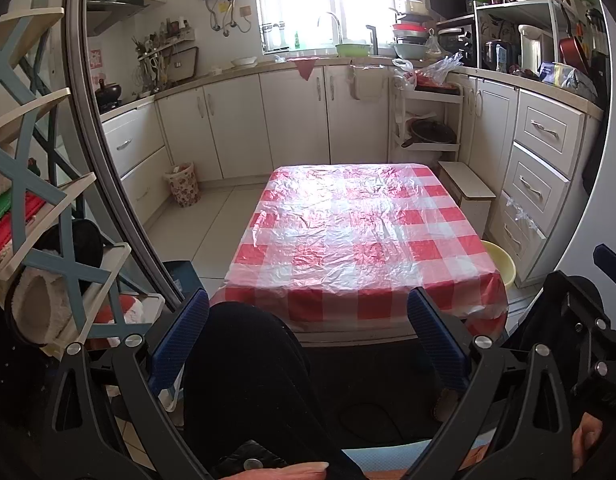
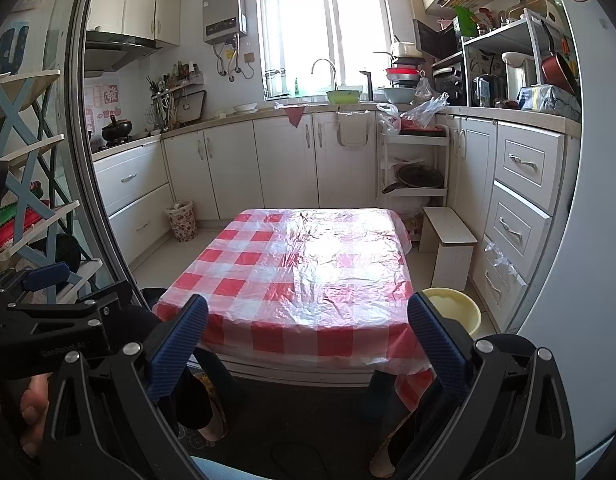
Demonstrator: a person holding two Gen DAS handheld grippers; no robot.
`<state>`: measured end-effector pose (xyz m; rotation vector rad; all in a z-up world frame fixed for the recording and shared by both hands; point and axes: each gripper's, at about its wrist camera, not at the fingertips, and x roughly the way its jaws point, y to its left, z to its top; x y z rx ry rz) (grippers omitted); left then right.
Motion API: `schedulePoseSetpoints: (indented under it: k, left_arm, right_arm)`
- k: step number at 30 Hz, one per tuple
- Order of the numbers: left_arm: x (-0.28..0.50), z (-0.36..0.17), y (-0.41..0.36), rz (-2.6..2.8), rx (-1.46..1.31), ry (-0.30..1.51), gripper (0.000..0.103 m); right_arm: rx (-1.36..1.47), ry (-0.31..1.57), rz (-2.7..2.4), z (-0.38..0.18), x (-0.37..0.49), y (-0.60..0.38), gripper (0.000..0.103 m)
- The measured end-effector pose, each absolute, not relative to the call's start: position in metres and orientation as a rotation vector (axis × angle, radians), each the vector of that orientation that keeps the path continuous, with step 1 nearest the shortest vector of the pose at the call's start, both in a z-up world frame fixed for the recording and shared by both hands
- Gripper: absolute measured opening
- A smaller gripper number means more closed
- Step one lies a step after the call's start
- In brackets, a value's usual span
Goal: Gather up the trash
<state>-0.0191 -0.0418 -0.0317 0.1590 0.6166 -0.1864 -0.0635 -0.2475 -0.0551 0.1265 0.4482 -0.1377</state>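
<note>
Left wrist view: left claw (image 1: 308,336), blue fingers (image 1: 180,336) spread wide, nothing between them, held over the person's dark-trousered leg (image 1: 248,380). Ahead, counter (image 1: 360,236) under a red-and-white checked plastic cover. Floral wastebasket (image 1: 183,184) on the floor beyond the counter's far left corner; yellow basin (image 1: 498,264) at its right edge.

Right wrist view: right claw (image 2: 308,340), wide, holding nothing, short of the counter's near edge. Wastebasket (image 2: 182,221) far left; basin (image 2: 454,310) near right corner; white stool (image 2: 448,248) behind it.

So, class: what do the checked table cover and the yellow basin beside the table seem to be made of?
Table cover: thin glossy plastic film, likely; it is crinkled, glares under the window and looks semi-translucent. Yellow basin: probably moulded plastic; smooth, even pale colour, soft sheen, rolled rim.
</note>
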Motion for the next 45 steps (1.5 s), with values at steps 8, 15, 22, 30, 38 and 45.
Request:
schedulePoseSetpoints:
  k: [8, 15, 22, 30, 38, 45]
  left_arm:
    - [-0.0200, -0.0314, -0.0421, -0.189, 0.157, 0.617, 0.095]
    - [-0.0222, -0.0298, -0.0445, -0.188, 0.158, 0.615, 0.095]
    - [-0.0223, -0.0309, -0.0435, -0.187, 0.157, 0.618, 0.095]
    - [-0.0217, -0.0316, -0.0434, -0.190, 0.154, 0.623, 0.095]
    - [-0.0244, -0.0350, -0.0410, -0.158, 0.165, 0.592, 0.095]
    - [-0.0186, -0.0382, -0.0393, -0.191, 0.141, 0.639, 0.095]
  right_arm:
    - [0.126, 0.447, -0.137, -0.0556, -0.0641, -0.2468, 0.096]
    - [0.126, 0.447, -0.138, -0.0556, -0.0639, -0.2461, 0.096]
    - [0.125, 0.453, -0.132, -0.0606, -0.0654, -0.2452, 0.096]
    - [0.126, 0.456, -0.130, -0.0624, -0.0651, -0.2445, 0.096]
    - [0.125, 0.460, -0.126, -0.0632, -0.0646, -0.2470, 0.096]
    - [0.125, 0.461, -0.125, -0.0641, -0.0649, -0.2470, 0.096]
